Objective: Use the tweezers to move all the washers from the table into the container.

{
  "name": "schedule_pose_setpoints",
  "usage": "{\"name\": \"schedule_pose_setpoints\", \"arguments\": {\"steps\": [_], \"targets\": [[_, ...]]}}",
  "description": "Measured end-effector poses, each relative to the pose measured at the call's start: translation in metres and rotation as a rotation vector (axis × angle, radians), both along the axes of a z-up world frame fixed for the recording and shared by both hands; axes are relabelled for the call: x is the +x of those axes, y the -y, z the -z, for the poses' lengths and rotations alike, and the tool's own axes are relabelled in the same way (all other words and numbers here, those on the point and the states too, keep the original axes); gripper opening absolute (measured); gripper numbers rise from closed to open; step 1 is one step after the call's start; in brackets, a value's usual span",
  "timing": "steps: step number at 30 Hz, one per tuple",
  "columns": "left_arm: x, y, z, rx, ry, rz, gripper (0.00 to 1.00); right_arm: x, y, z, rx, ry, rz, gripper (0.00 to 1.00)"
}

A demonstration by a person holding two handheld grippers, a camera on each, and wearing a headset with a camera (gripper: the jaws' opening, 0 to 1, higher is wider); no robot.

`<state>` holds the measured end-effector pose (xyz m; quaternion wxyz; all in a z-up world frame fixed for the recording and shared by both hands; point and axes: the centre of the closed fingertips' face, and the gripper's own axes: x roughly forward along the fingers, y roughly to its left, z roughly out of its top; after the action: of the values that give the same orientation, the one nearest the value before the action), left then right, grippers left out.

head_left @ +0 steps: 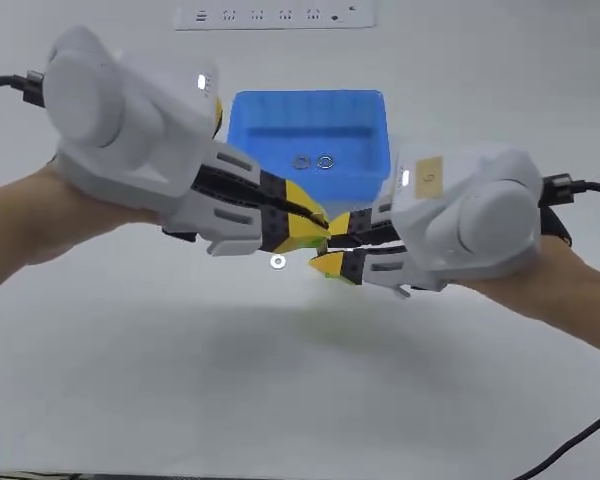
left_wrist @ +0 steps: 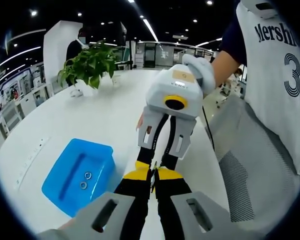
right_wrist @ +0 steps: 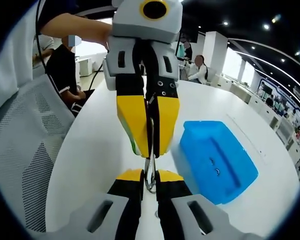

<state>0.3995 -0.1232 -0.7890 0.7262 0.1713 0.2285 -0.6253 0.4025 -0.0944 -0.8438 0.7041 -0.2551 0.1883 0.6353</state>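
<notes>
Left gripper (right_wrist: 150,154) and right gripper (right_wrist: 150,175) are pinched shut, tip to tip, on the tweezers (right_wrist: 150,186), whose points are hidden. One washer (head_left: 278,261) is seen on the table (head_left: 280,380), nearer than the blue container (head_left: 360,110).

Open-plan office, ceiling lights (left_wrist: 150,29), white desks (left_wrist: 80,115), potted plant (left_wrist: 90,65), mesh chair (right_wrist: 27,150)

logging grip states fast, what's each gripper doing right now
left gripper: closed on the tweezers
right gripper: closed on the same tweezers
</notes>
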Motion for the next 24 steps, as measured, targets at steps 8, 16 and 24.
{"name": "schedule_pose_setpoints", "arguments": {"steps": [8,16,24], "targets": [[-0.001,-0.002,-0.018,-0.006,0.024,-0.007,0.07,0.000,-0.004,-0.017,0.010,0.031,-0.009,0.10],[-0.001,-0.007,-0.040,-0.003,0.062,-0.006,0.07,0.003,-0.010,-0.040,0.023,0.075,-0.030,0.10],[0.010,-0.012,-0.062,0.006,0.116,-0.005,0.07,0.015,-0.016,-0.063,0.027,0.138,-0.050,0.10]]}}
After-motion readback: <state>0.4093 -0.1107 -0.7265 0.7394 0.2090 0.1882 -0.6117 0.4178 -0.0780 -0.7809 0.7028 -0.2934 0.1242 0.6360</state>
